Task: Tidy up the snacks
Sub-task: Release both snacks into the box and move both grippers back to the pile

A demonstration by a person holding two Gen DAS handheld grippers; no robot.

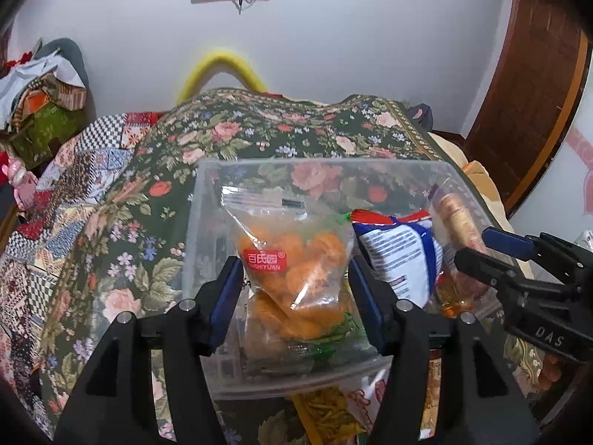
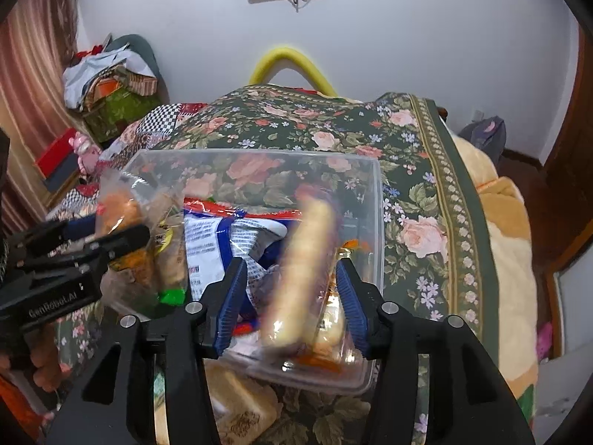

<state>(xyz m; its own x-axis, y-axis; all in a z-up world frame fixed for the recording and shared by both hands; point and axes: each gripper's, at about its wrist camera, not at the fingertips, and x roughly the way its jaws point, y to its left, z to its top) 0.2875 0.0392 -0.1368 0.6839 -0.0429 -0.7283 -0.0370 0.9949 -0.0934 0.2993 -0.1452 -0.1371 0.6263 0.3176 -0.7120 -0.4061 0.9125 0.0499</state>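
Left gripper (image 1: 294, 283) spread wide around orange snack bag (image 1: 296, 259) over the clear bin (image 1: 207, 200); whether it grips, can't tell. Right gripper (image 2: 291, 289) also wide open, blurred biscuit pack (image 2: 302, 270) between its fingers above the bin.

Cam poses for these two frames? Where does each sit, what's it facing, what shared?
Left wrist: on the left gripper, facing the clear bin; own fingers straddle the orange snack bag, right gripper at right.
Right wrist: on the right gripper, facing the same bin; own fingers flank a blurred biscuit pack, left gripper at left.
Shared: bin, blue-white bag, floral bedspread.
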